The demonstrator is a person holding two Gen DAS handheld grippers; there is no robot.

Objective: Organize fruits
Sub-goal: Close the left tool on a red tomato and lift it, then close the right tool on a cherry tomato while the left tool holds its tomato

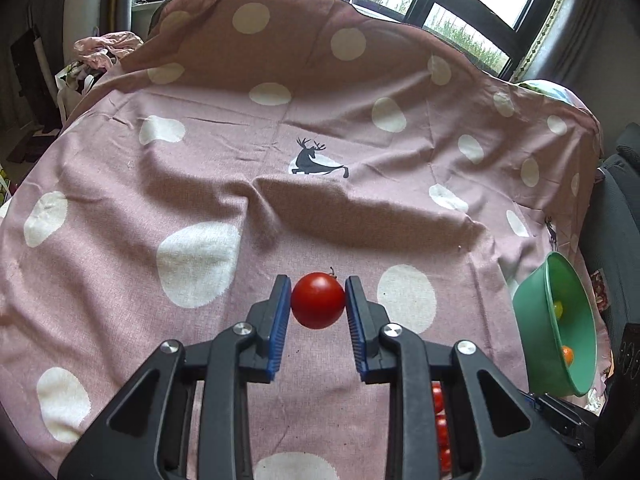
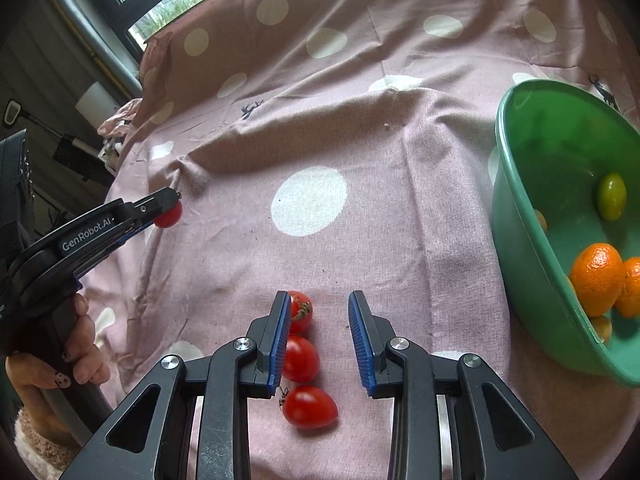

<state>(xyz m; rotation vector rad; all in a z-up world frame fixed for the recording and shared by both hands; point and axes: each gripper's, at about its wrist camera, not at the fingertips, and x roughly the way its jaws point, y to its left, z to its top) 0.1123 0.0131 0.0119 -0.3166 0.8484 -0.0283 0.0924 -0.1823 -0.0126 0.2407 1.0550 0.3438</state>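
my left gripper (image 1: 318, 300) is clamped on a small round red tomato (image 1: 318, 301), lifted off the pink dotted cloth (image 1: 200, 200). my right gripper (image 2: 319, 336) hangs empty, jaws apart. three red tomatoes (image 2: 301, 360) remain; the green plastic bowl (image 2: 520, 216) holds oranges (image 2: 596, 284).

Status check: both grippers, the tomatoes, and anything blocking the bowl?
Left gripper shut on a cherry tomato, lifted. Right gripper empty over three tomatoes on cloth. Green bowl holds oranges; path clear.
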